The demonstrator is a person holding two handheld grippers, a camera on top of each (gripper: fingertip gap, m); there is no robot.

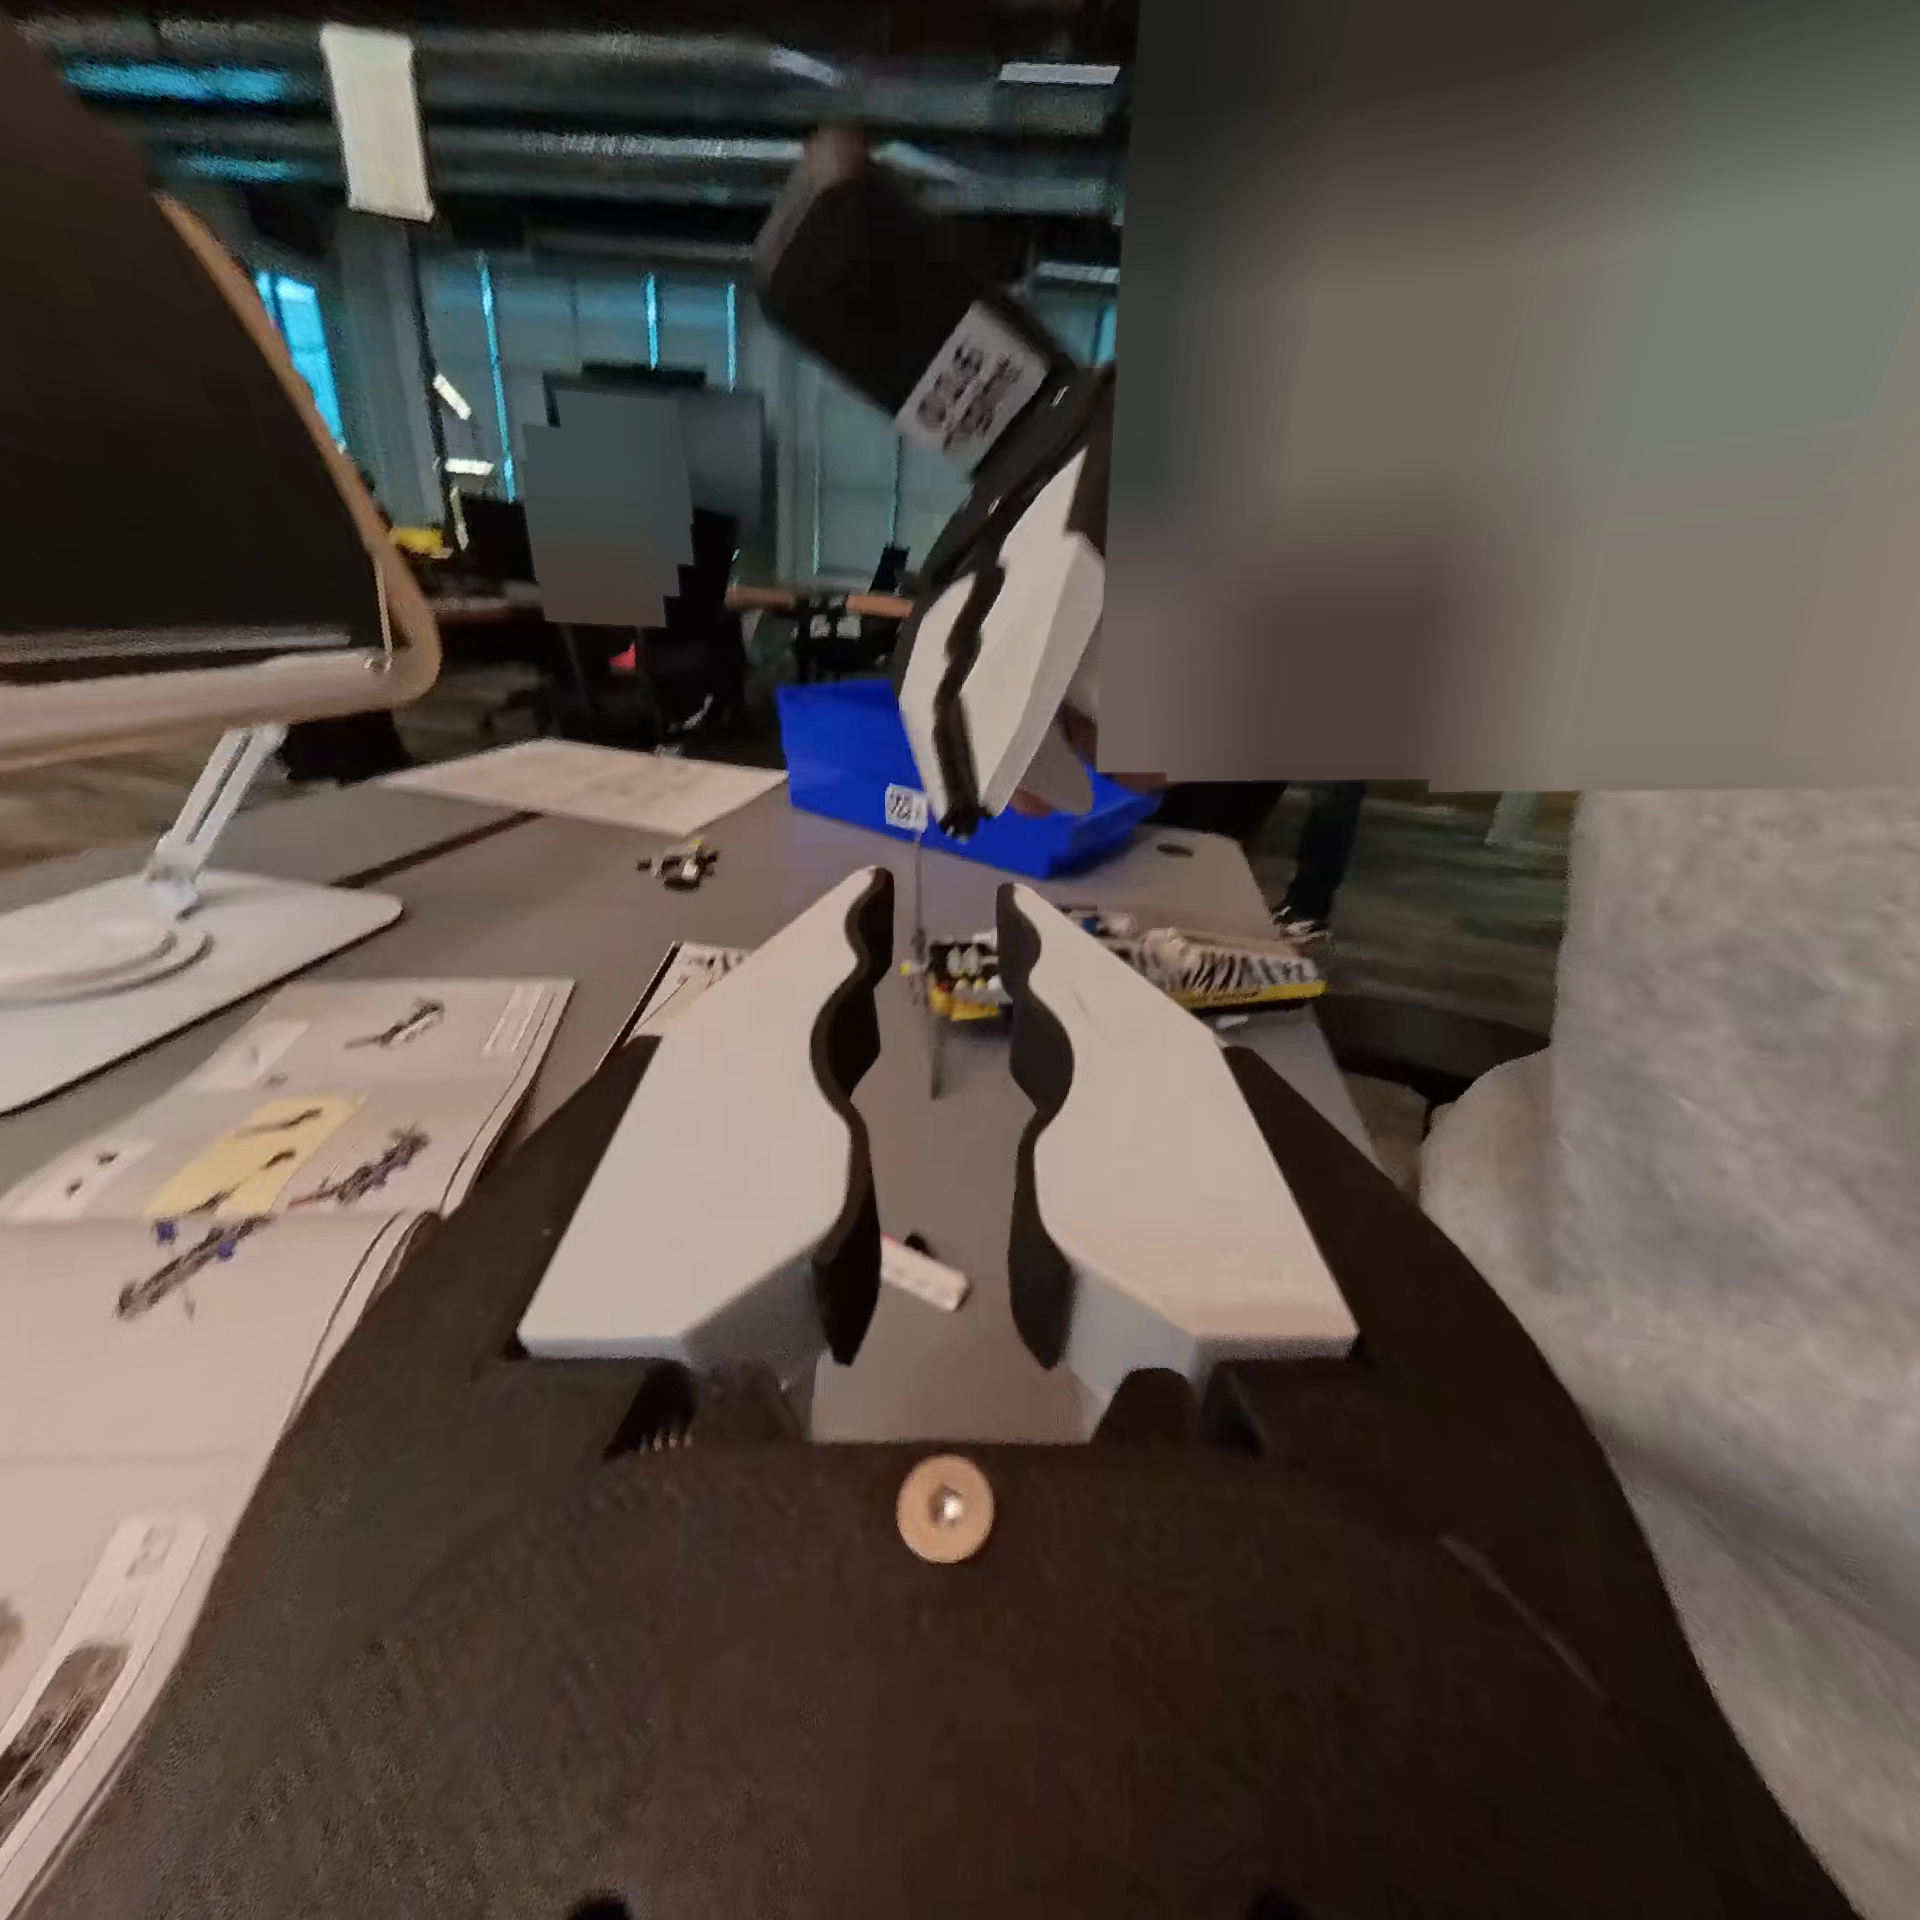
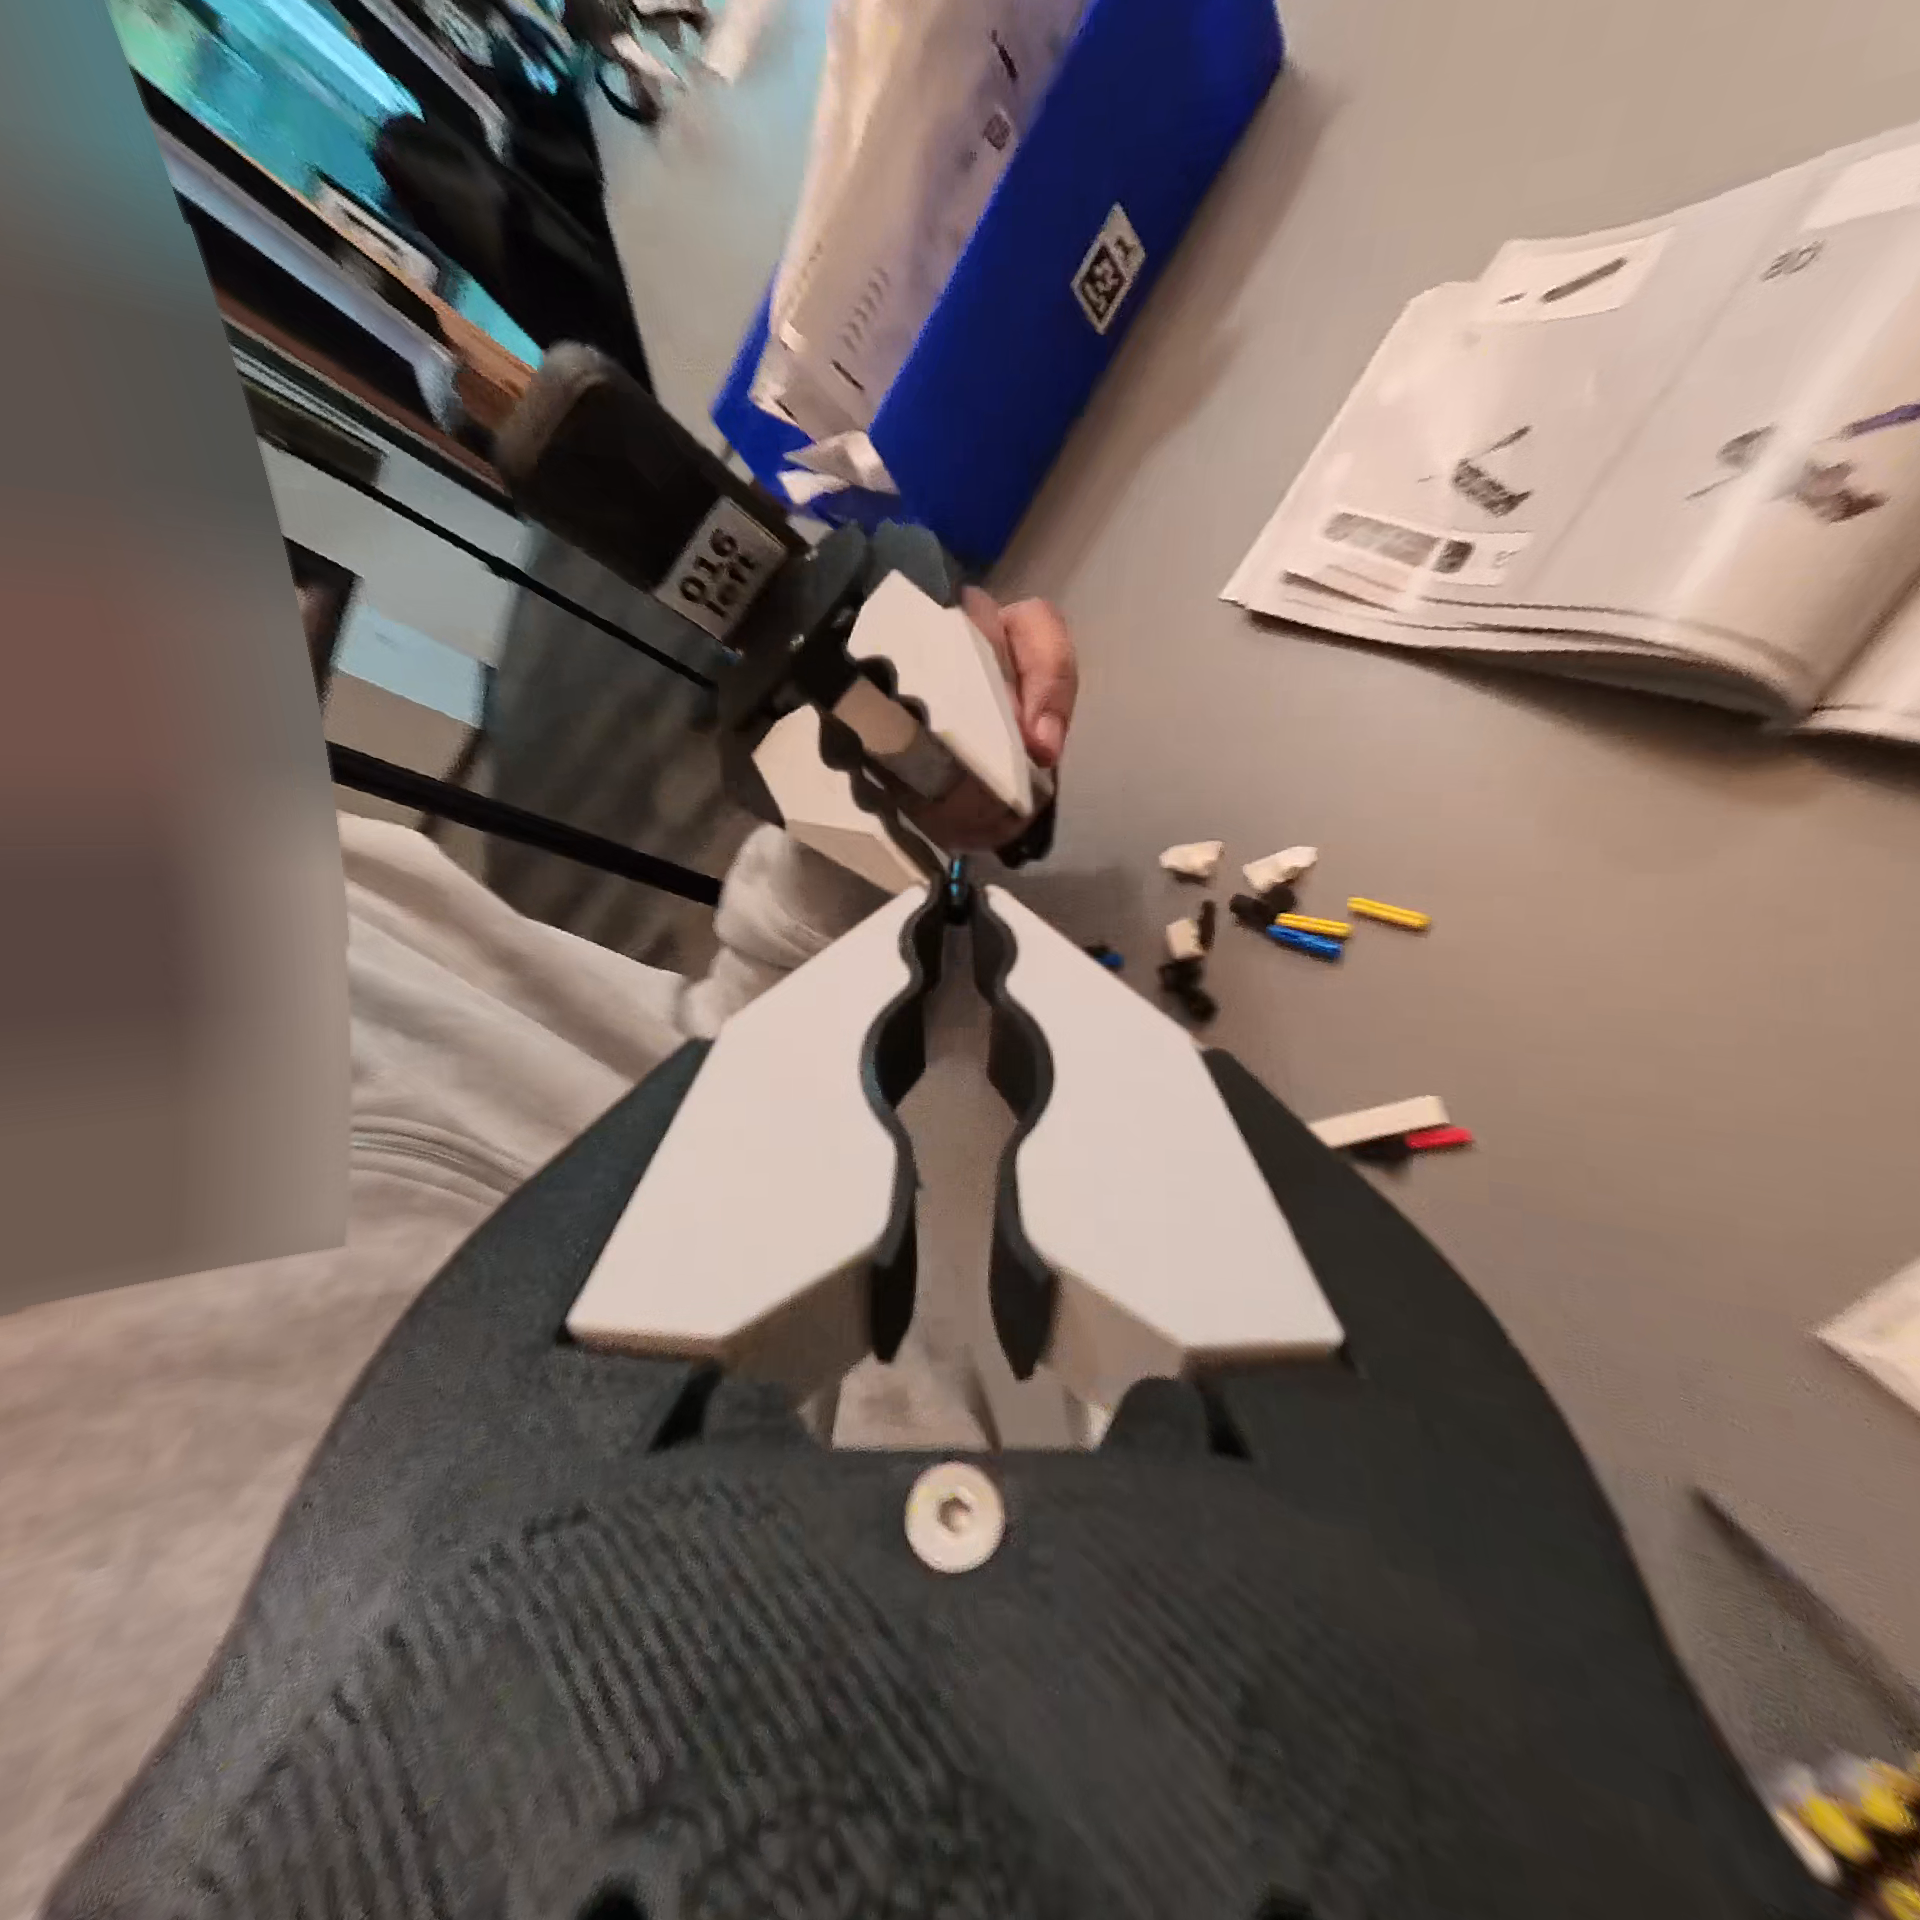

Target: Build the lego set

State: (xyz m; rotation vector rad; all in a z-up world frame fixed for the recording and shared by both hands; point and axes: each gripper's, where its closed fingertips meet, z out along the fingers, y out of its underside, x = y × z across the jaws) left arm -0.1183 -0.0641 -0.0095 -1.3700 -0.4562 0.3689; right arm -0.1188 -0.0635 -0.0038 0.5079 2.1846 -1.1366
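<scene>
In the left wrist view my left gripper is open and empty, low over the grey table. Beyond its tips is a small yellow, black and white lego assembly, with a thin grey rod in front of it. My right gripper hangs just above, tips down. In the right wrist view my right gripper is shut on a small black and blue piece. My left gripper is close in front of it, almost tip to tip.
A blue bin holding a plastic bag stands behind. Open instruction booklets lie on the table. Loose white, black, yellow and blue pieces, a white beam and a red piece lie to the right. A white stand is at the left. Left tips and right tips are each some 15 centimetres from the white beam.
</scene>
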